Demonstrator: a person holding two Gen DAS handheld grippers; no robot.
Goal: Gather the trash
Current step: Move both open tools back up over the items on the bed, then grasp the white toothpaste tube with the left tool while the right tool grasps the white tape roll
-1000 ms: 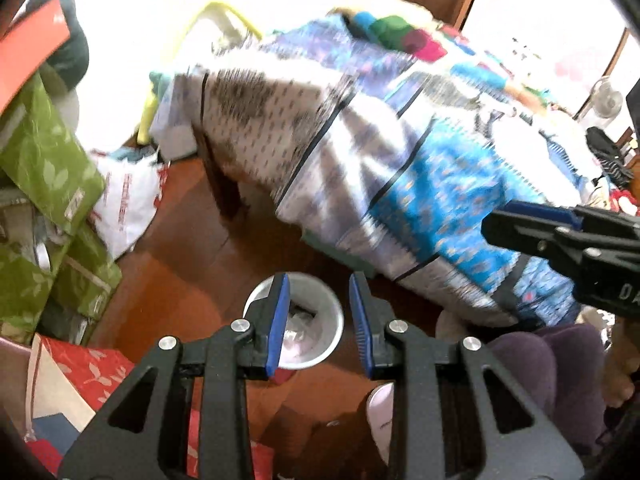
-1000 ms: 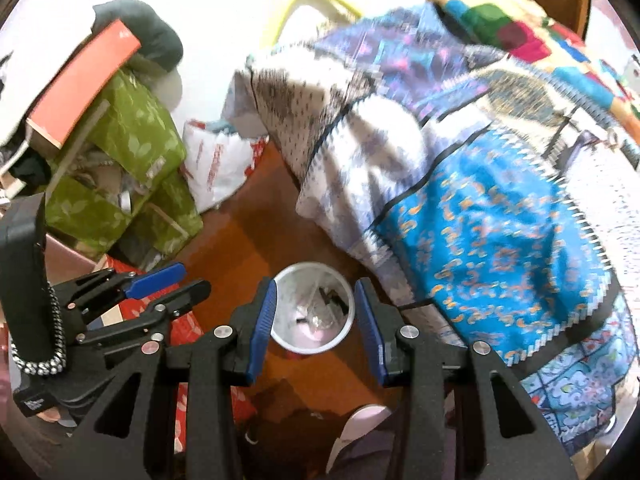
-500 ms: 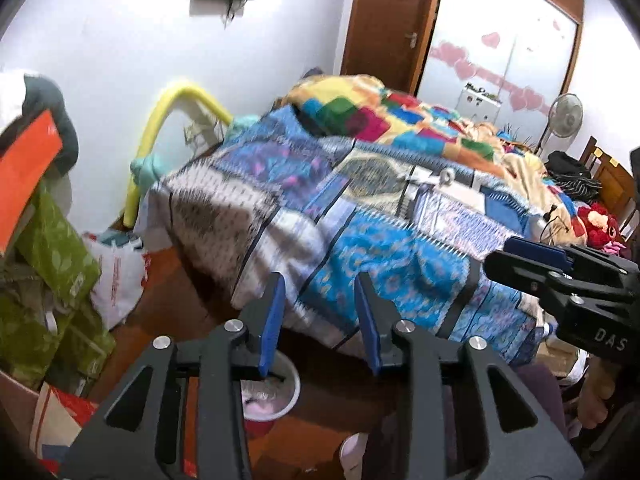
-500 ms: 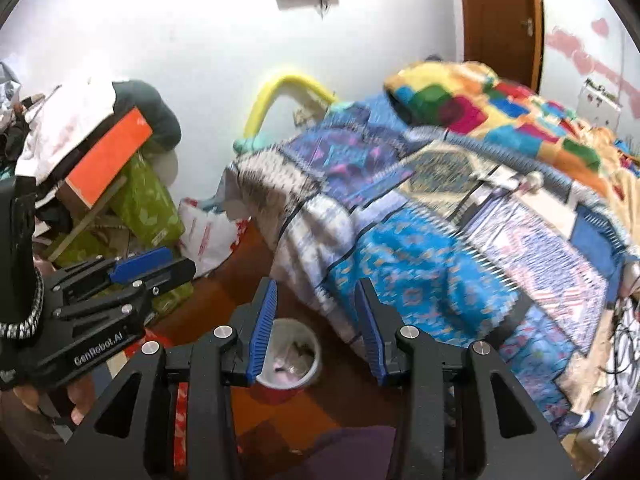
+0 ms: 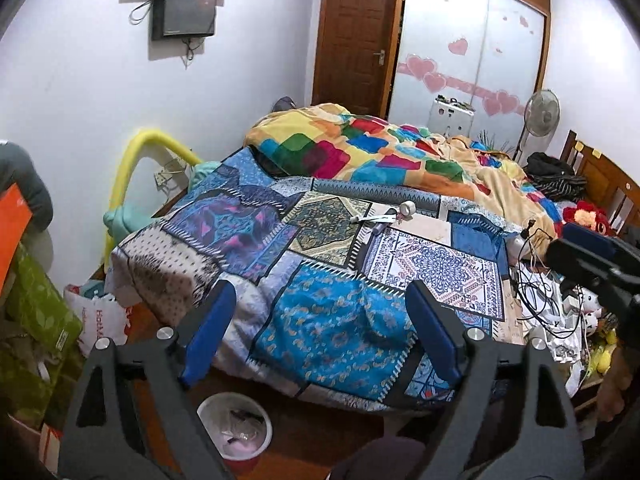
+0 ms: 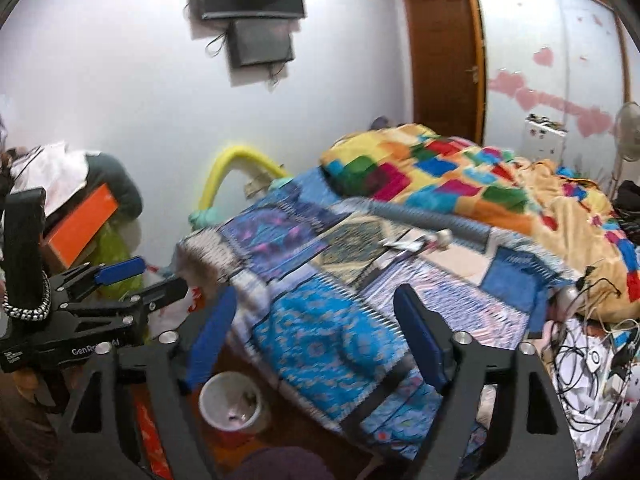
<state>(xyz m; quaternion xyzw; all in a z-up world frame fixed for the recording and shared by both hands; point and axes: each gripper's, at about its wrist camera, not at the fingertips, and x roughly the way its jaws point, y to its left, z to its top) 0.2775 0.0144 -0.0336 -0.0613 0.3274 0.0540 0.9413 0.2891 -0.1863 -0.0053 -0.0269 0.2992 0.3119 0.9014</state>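
Note:
A white trash bin (image 5: 235,427) with a red base stands on the wooden floor beside the bed; it also shows in the right wrist view (image 6: 231,403) and holds scraps. On the patterned bedspread (image 5: 332,328) lie a tape roll (image 5: 408,209) and white paper scraps (image 5: 374,219), seen blurred in the right wrist view (image 6: 412,245). My left gripper (image 5: 320,328) is open and empty, raised over the bed's near edge. My right gripper (image 6: 316,330) is open and empty, also above the bed edge. Each gripper shows in the other's view, the right one (image 5: 592,260) and the left one (image 6: 120,280).
A colourful quilt (image 5: 384,152) covers the far bed. Cables and small items (image 5: 552,304) clutter the right side. Green bags (image 5: 36,312) and a white plastic bag (image 5: 98,320) crowd the left floor. A fan (image 5: 542,114), door (image 5: 352,36) and wardrobe stand behind.
Both grippers have tilted up from the bin on the floor to look across the bed. Both jaws have opened wider. The bin has dropped to the lower left of both views.

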